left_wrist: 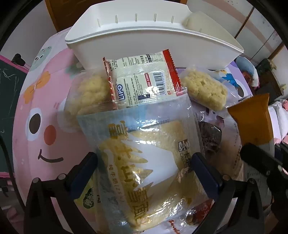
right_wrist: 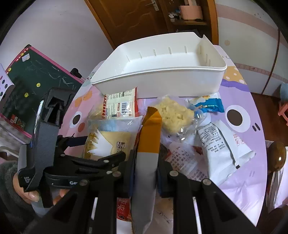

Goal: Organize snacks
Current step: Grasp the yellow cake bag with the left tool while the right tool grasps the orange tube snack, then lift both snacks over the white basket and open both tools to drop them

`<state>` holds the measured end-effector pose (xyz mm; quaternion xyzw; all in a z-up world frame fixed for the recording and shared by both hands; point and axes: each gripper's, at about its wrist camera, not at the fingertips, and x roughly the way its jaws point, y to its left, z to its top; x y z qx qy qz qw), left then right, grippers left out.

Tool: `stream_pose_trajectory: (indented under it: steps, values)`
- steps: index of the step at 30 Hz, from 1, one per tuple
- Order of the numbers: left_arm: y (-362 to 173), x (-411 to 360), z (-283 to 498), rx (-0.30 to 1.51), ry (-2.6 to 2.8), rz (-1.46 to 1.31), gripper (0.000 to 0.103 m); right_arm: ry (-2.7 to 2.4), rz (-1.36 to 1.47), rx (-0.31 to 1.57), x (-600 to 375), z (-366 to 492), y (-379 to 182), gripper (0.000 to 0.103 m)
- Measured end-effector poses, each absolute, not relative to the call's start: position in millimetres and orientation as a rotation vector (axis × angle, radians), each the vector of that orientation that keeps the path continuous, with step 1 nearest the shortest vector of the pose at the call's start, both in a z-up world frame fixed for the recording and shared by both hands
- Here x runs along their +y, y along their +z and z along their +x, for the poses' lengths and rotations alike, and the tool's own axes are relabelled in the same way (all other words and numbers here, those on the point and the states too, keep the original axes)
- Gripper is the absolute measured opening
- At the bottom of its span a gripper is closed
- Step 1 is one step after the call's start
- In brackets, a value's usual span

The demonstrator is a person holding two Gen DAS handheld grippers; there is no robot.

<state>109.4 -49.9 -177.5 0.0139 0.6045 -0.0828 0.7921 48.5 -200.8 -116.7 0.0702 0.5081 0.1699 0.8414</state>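
Observation:
My left gripper [left_wrist: 144, 167] is shut on a clear packet of yellow cake [left_wrist: 144, 162] and holds it over the snack pile; the packet also shows in the right wrist view [right_wrist: 111, 142]. My right gripper [right_wrist: 145, 167] is shut on an orange and white snack packet [right_wrist: 148, 144], which shows at the right of the left wrist view [left_wrist: 252, 122]. The white bin [right_wrist: 162, 79] stands behind the pile and looks empty. A red-edged Lipo packet [left_wrist: 142, 81] and clear-wrapped rice crackers [left_wrist: 205, 90] lie in front of the bin.
A white packet with black print [right_wrist: 223, 145] and a blue and white packet [right_wrist: 207, 104] lie at the right. The table has a pink and purple cartoon cover [left_wrist: 45, 126]. A green chalkboard [right_wrist: 36, 75] stands at the left, a wooden door [right_wrist: 135, 16] behind.

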Motion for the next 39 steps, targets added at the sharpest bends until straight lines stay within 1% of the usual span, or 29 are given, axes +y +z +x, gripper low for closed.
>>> stream_pose_trajectory:
  steps: [2,3,4,5,6,9,10,12,15,18,23,27,33,39]
  values:
    - [-176.9,-51.4,108.9,1.297,-0.190,0.041,0.102,0.362,0.149,1.078,-199.1,46.3,-117.5,0.019]
    - [-175.7,-51.5,108.0,1.291,-0.199,0.038,0.093,0.365,0.149,1.079,-198.4,45.7,-117.5,0.019]
    - [-172.3,-51.3,105.6,1.274,-0.218,0.029,0.087,0.368,0.149,1.079,-198.1,45.1,-117.9,0.019]
    - [-168.2,-51.3,103.3,1.252,-0.219,0.036,0.066,0.370,0.149,1.079,-197.1,44.1,-118.0,0.019]
    - [-164.7,-50.4,101.8,1.238,-0.231,0.036,0.052,0.374,0.150,1.079,-196.8,43.3,-118.2,0.019]
    - [-158.4,-45.1,99.4,1.236,-0.256,-0.016,0.038,0.384,0.155,1.079,-196.1,40.5,-119.4,0.019]
    - [-156.9,-42.3,98.2,1.232,-0.265,-0.031,0.037,0.386,0.156,1.078,-195.5,39.7,-119.8,0.019]
    - [-153.3,-38.9,94.7,1.222,-0.274,-0.052,0.030,0.389,0.155,1.077,-194.6,38.0,-119.8,0.019]
    - [-143.3,-34.0,91.6,1.187,-0.292,-0.068,0.025,0.391,0.156,1.071,-194.7,35.7,-117.9,0.019]
    - [-126.4,-28.6,83.5,1.140,-0.293,-0.052,0.023,0.389,0.151,1.052,-195.1,30.7,-112.3,0.019]
    - [-89.0,-15.8,67.6,1.068,-0.292,-0.042,0.022,0.389,0.145,1.022,-193.2,22.0,-100.2,0.019]
    - [-48.7,-3.6,64.1,1.002,-0.279,-0.039,0.022,0.376,0.122,0.988,-192.4,18.7,-83.9,0.019]
    - [18.5,13.5,75.9,0.884,-0.252,-0.025,0.022,0.332,0.091,0.896,-200.7,30.1,-35.6,0.019]
    - [70.3,20.4,100.4,0.827,-0.229,-0.007,0.022,0.285,0.049,0.789,-211.0,56.9,26.6,0.019]
